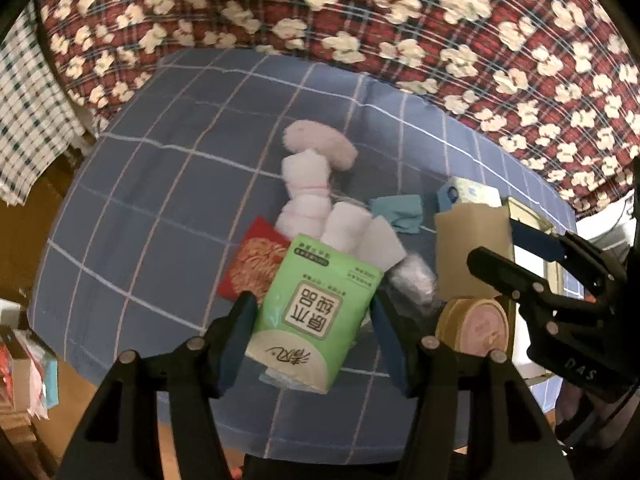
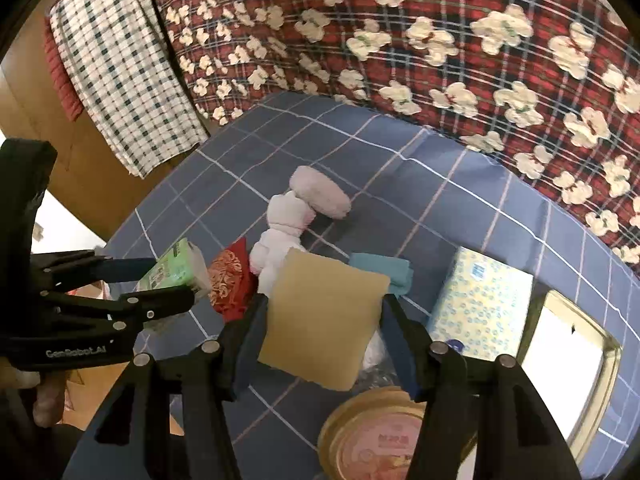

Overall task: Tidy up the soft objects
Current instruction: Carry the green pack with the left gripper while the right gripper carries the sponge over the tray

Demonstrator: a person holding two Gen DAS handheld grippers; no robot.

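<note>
Here both grippers are loaded above the blue checked cloth (image 1: 160, 184). The left gripper (image 1: 312, 316) is clamped on a green tissue pack (image 1: 316, 312), its blue pads pressed against the pack's two sides, and the pack hangs clear of the cloth. The right gripper (image 2: 324, 328) pinches a tan sponge (image 2: 324, 320) the same way, held up off the cloth and tilted a little.

Taking the white rolled towel (image 2: 280, 236) in the middle of the cloth as the mark: a pale pink plush roll (image 2: 320, 192) lies touching its far end. A red packet (image 2: 230, 280) with gold print lies just beside its near end, on the side of the left gripper. A teal cloth (image 2: 386, 270) lies near it on the other side, and past that, well apart from the towel, sits a yellow patterned tissue box (image 2: 480, 304). A round gold-rimmed tin (image 2: 376, 436) rests nearer the onlooker than the towel, under the right gripper, with some crinkled clear plastic (image 1: 412, 280) just beside it.

Behind the towel a red plaid quilt (image 2: 400, 40) with cream flowers borders the blue cloth.
</note>
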